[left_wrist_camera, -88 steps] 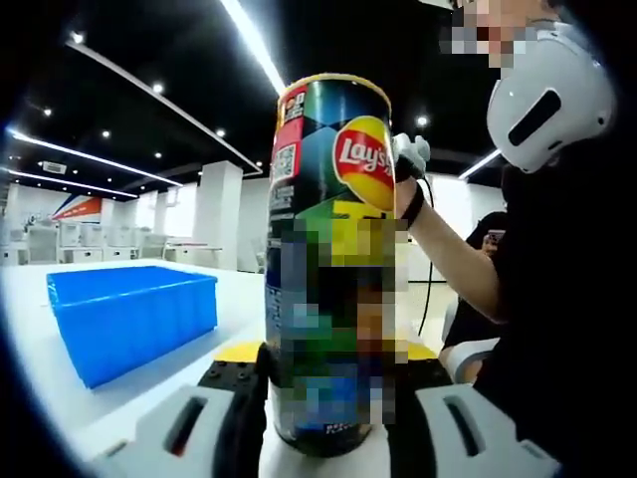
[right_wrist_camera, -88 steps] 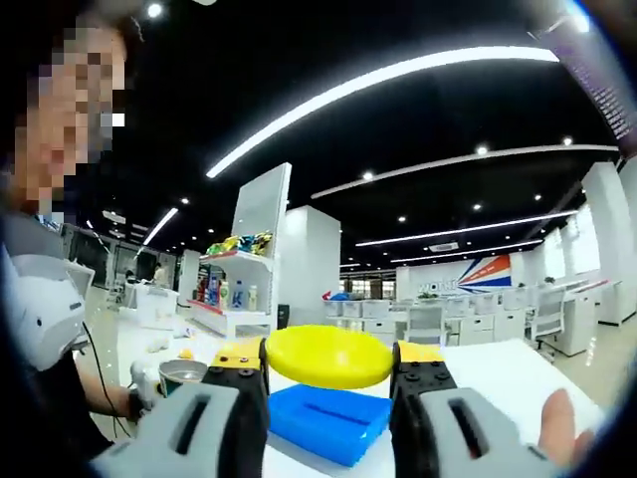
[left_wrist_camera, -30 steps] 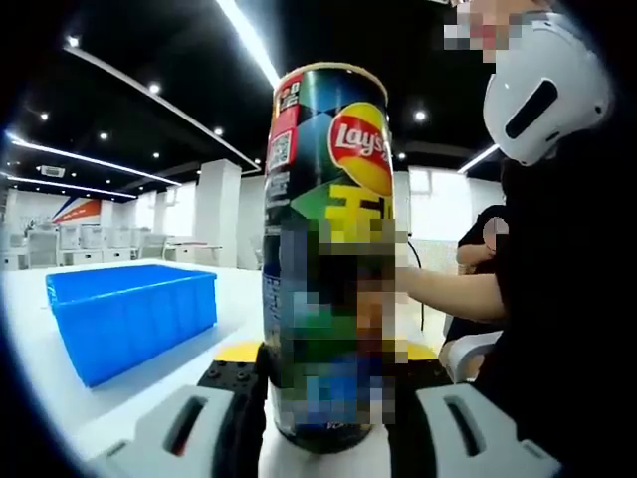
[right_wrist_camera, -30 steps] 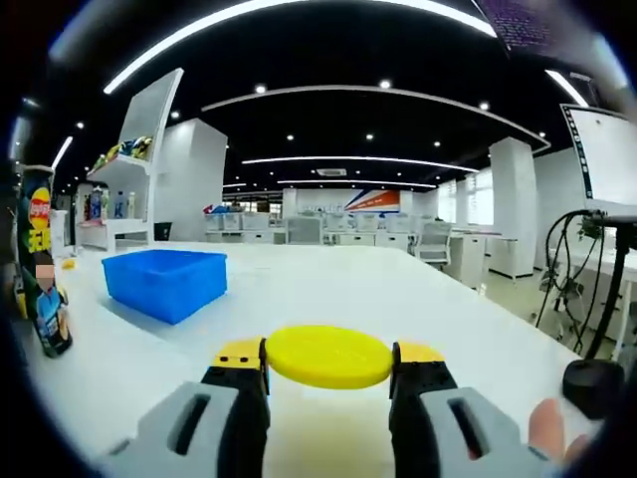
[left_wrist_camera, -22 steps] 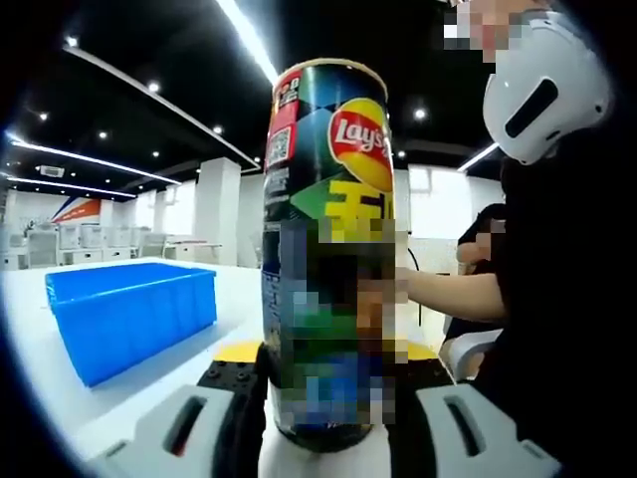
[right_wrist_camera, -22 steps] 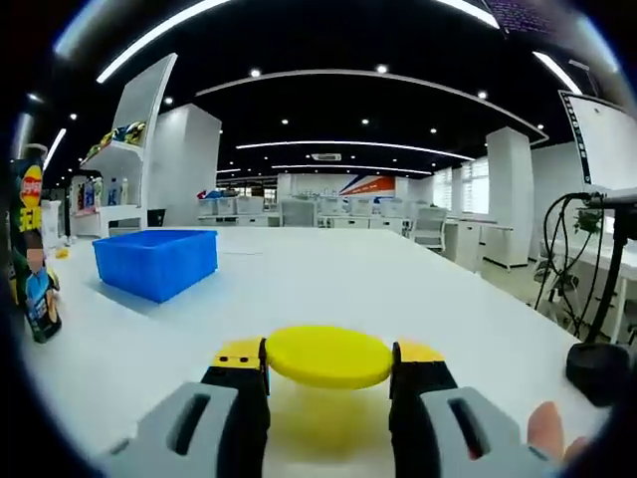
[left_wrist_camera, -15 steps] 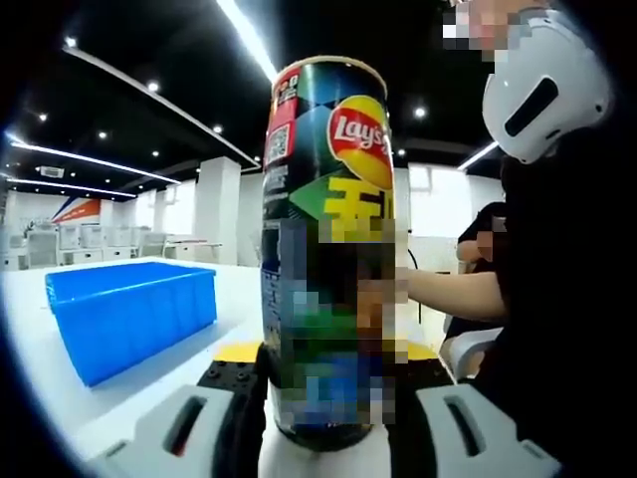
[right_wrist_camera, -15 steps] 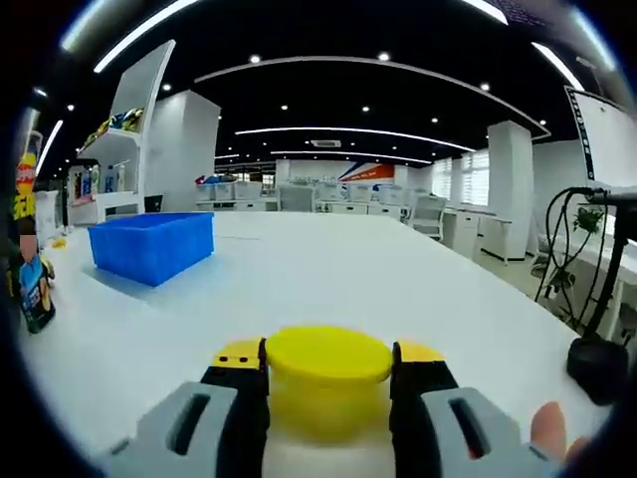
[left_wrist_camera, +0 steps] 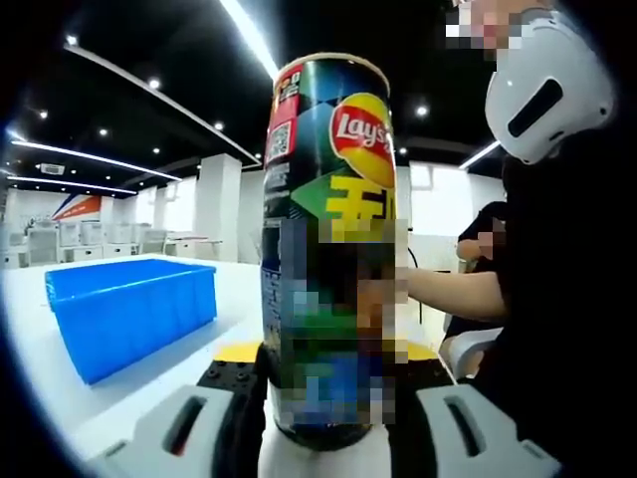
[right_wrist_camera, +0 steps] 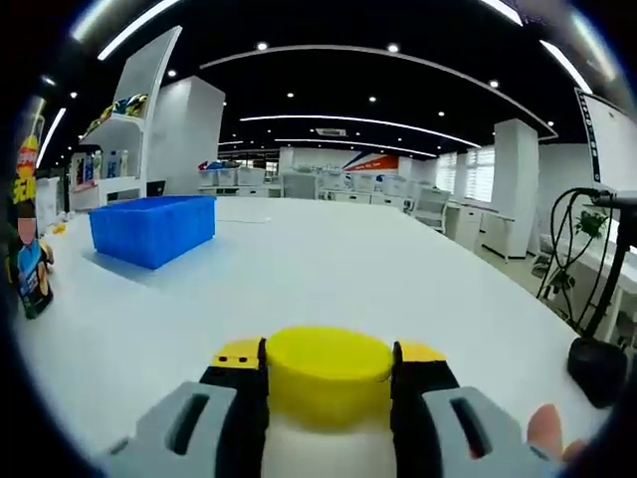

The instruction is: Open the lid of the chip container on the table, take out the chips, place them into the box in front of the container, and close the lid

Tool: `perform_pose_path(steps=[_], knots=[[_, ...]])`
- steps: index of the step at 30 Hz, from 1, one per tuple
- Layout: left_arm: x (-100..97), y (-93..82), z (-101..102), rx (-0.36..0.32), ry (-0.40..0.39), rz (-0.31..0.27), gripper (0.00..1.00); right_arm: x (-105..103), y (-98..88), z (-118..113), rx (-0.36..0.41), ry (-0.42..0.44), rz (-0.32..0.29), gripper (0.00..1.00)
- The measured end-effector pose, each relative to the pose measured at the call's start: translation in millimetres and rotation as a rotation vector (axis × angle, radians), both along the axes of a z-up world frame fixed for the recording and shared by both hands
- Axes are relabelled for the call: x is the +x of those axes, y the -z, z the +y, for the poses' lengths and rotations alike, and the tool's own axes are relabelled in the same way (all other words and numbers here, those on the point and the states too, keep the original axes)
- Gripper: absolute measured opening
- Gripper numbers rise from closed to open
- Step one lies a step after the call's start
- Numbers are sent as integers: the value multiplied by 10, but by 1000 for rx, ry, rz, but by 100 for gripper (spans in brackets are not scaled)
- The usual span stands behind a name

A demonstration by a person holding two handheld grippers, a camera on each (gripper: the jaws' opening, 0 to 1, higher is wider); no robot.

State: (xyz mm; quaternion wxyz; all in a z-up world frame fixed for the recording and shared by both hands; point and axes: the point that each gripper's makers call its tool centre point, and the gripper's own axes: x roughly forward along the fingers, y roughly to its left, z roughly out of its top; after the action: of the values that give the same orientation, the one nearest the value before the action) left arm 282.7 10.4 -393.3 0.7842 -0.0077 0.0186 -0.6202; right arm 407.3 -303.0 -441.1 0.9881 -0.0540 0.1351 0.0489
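Note:
The tall chip can (left_wrist_camera: 330, 249), dark with a red and yellow logo, stands upright between the jaws of my left gripper (left_wrist_camera: 324, 390), which is shut on its lower part. Its top rim shows no lid. The blue box (left_wrist_camera: 127, 317) sits on the white table to the can's left. My right gripper (right_wrist_camera: 328, 383) is shut on the yellow round lid (right_wrist_camera: 328, 370), held flat and very low, at the table surface. From the right gripper view the blue box (right_wrist_camera: 151, 229) is far left and the can (right_wrist_camera: 30, 239) is at the left edge.
A person stands close on the right of the left gripper view, a forearm (left_wrist_camera: 453, 294) reaching behind the can. The white table (right_wrist_camera: 378, 269) stretches wide ahead of the right gripper. A black object with cables (right_wrist_camera: 597, 366) sits at its right edge.
The right gripper has come down with the yellow lid, from a little above the table to its surface. The left gripper and the can have stayed nearly still.

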Motion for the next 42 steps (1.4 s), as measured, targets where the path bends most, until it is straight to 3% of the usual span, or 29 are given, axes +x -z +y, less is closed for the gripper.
perform_pose_path(steps=[7,11,14,18,20,21,22,24,25,29,32,34,35,38,39,41,42], knots=[[-1,-1,0,2,-2,2,47,-3,-4,64,6,-28,-7,44],[-2,-1,-1,1,-2,3,47,8,2,78,13,-39,-4,56],[-2,0,-2,3,-1,1,47,8,-23,54,17,-31,-17,56],[0,1,-2,13,-13,-2,47,-4,-117,23,33,-19,-55,55],[3,2,5,15,-20,-3,47,-6,-262,-9,30,10,-111,50],[3,2,10,17,-22,1,46,-31,-403,-11,-12,44,-141,46],[2,3,12,18,-22,1,46,-49,-530,85,-44,22,-160,40],[1,2,12,18,-22,2,46,-111,-983,500,-10,-88,-233,33],[1,2,12,18,-22,2,46,-170,-1297,757,35,-160,-270,33],[-3,1,9,19,-24,-3,46,-477,-2127,1556,200,-424,-255,30],[-4,0,10,23,-33,-6,46,-692,-2550,2052,208,-573,-240,23],[-3,-1,13,25,-39,-6,46,-813,-2616,2454,176,-691,-153,22],[-3,0,15,25,-42,-6,46,-828,-2601,2513,176,-710,-126,22],[-2,2,20,27,-49,-5,46,-967,-2356,2876,212,-834,152,22],[-3,2,20,27,-51,-5,46,-1021,-2229,2959,210,-864,272,22],[-5,4,21,28,-54,-6,46,-1067,-2084,3035,174,-858,392,22],[-4,5,21,29,-55,-6,46,-1068,-2052,3047,143,-852,421,21]])
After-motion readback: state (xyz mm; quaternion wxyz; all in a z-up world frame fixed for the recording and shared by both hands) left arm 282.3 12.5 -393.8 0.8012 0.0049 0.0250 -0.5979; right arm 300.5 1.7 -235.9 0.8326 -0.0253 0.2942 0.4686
